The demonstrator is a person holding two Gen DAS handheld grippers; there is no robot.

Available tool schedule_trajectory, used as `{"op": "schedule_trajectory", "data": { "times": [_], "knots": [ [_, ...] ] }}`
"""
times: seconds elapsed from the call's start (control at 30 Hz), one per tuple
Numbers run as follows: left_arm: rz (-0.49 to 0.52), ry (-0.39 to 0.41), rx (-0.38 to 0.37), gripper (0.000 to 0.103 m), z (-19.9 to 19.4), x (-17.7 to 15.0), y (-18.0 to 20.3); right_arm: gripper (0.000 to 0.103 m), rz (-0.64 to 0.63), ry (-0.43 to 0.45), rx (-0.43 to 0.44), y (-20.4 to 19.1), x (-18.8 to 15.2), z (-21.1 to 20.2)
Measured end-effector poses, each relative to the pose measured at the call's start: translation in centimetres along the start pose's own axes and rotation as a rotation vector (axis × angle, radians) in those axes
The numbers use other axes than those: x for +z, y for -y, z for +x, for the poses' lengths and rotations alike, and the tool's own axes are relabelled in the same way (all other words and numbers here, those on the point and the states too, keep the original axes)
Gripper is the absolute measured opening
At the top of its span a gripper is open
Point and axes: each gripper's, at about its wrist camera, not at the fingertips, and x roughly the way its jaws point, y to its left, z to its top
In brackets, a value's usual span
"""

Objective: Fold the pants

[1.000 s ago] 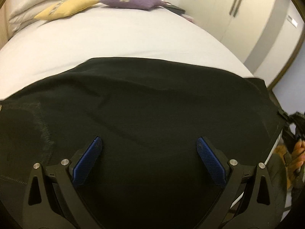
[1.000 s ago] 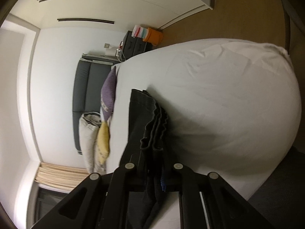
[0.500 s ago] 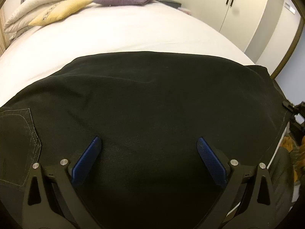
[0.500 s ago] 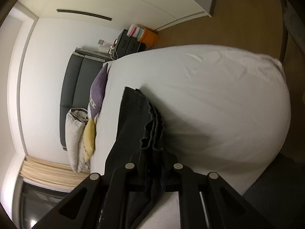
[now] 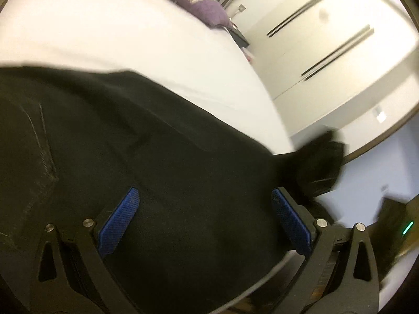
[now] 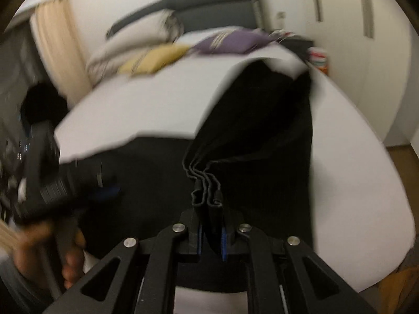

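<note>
Black pants [image 5: 157, 162] lie across the near end of a white bed [image 5: 131, 41]. My left gripper [image 5: 204, 209] is open, its blue pads spread wide just above the flat cloth. My right gripper [image 6: 209, 238] is shut on the bunched hem layers of the pants [image 6: 207, 191] and holds them lifted, so the leg fabric [image 6: 262, 120] drapes from the bed up to it. In the right wrist view the left gripper [image 6: 44, 175] and the hand holding it show blurred at the left.
Yellow [image 6: 154, 57] and purple [image 6: 233, 41] cushions and a white pillow [image 6: 136, 34] sit at the bed's far end by a grey headboard [image 6: 199, 7]. White wardrobe doors [image 5: 327, 39] stand right of the bed. A beige curtain [image 6: 55, 49] hangs on the left.
The right gripper has swung round with the pant hems, lifting them over the bed; its view turned from sideways to upright. The left gripper tilted and shifted right, staying open above the cloth.
</note>
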Motion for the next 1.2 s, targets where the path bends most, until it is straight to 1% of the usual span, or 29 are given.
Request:
{"op": "schedule_trajectory", "data": {
  "times": [0.1, 0.2, 0.23, 0.27, 0.33, 0.4, 0.5, 0.6, 0.63, 0.67, 0.7, 0.73, 0.77, 0.8, 0.83, 0.87, 1.0, 1.07, 1.2],
  "knots": [
    [-0.048, -0.032, -0.048, 0.102, 0.3, 0.3, -0.7, 0.011, -0.132, -0.025, -0.028, -2.7, -1.2, 1.0],
    [-0.090, -0.063, -0.076, 0.102, 1.4, 0.2, -0.7, 0.011, -0.118, -0.031, -0.020, -2.3, -1.5, 1.3],
    [-0.099, -0.071, -0.093, 0.102, 1.6, 0.2, -0.5, 0.011, -0.118, -0.029, -0.019, -2.1, -1.5, 1.3],
    [-0.116, -0.084, -0.125, 0.102, 2.0, 0.3, -0.2, 0.011, -0.120, -0.025, -0.018, -2.0, -1.5, 1.4],
    [-0.148, -0.115, -0.158, 0.102, 2.9, 0.8, 0.1, 0.011, -0.131, -0.020, -0.022, -2.1, -1.7, 1.5],
    [-0.143, -0.147, -0.136, 0.102, 3.8, 0.9, 1.0, 0.011, -0.153, -0.007, -0.031, -2.7, -1.7, 1.3],
    [-0.096, -0.183, -0.104, 0.102, 5.0, 1.7, 2.5, 0.011, -0.197, 0.016, -0.050, -3.7, -1.5, 1.0],
    [-0.051, -0.219, -0.094, 0.102, 5.3, 0.9, 3.8, 0.011, -0.228, 0.031, -0.058, -4.3, -1.4, 0.8],
    [-0.038, -0.224, -0.094, 0.101, 5.4, 0.8, 4.0, 0.011, -0.231, 0.033, -0.056, -4.5, -1.7, 0.6],
    [-0.021, -0.231, -0.087, 0.088, 5.4, 0.8, 4.2, 0.011, -0.232, 0.035, -0.052, -4.6, -1.8, 0.6],
    [-0.013, -0.238, -0.075, 0.071, 5.4, 0.7, 4.2, 0.011, -0.234, 0.037, -0.047, -4.8, -1.8, 0.6],
    [-0.019, -0.263, -0.057, 0.028, 5.8, 0.6, 4.1, 0.011, -0.240, 0.039, -0.042, -5.1, -1.9, 0.5],
    [-0.034, -0.277, -0.061, 0.016, 5.6, 0.5, 3.6, 0.011, -0.243, 0.039, -0.038, -5.2, -1.8, 0.5],
    [-0.048, -0.282, -0.069, 0.015, 5.3, 0.3, 3.2, 0.011, -0.245, 0.035, -0.030, -5.5, -1.9, 0.5],
    [-0.034, -0.275, -0.075, 0.010, 4.8, 0.1, 3.0, 0.011, -0.246, 0.034, -0.025, -5.7, -1.8, 0.6],
    [-0.026, -0.272, -0.076, 0.008, 4.4, 0.1, 2.8, 0.011, -0.248, 0.032, -0.018, -5.9, -1.8, 0.6],
    [-0.047, -0.246, -0.095, 0.008, 1.9, 0.8, 1.1, 0.011, -0.265, 0.033, 0.016, -7.4, -1.6, 0.6],
    [-0.019, -0.235, -0.086, 0.008, 0.4, 1.4, 0.7, 0.011, -0.282, 0.038, 0.032, -8.5, -1.5, 0.5],
    [0.047, -0.211, -0.042, 0.008, -2.5, 2.6, 0.0, 0.011, -0.328, 0.048, 0.071, -11.5, -0.9, 0.7]
  ]
}}
